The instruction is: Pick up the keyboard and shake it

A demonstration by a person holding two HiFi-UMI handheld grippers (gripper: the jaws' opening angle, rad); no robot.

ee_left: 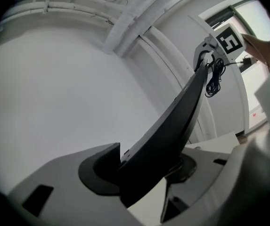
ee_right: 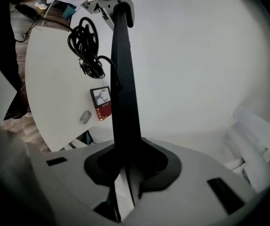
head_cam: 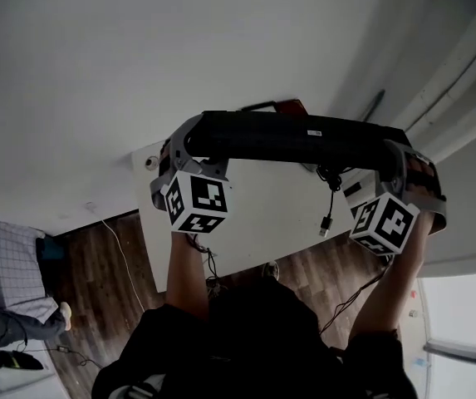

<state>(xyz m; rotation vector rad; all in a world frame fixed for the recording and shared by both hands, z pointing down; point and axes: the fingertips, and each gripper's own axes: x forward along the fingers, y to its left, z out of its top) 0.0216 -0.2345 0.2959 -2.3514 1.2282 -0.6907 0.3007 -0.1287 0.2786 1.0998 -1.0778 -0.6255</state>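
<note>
keyboard [head_cam: 296, 140] runs crosswise, left tongs [head_cam: 191, 142] and right tongs [head_cam: 399, 161] clamping its ends.

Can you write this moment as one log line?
left gripper: shut on keyboard | right gripper: shut on keyboard | keyboard: held above table, cable dangling

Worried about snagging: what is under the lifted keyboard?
Its coiled cable hangs beneath the keyboard, over the white table, where a red-and-black box lies. The tabletop directly behind the keyboard is covered in the head view.
</note>
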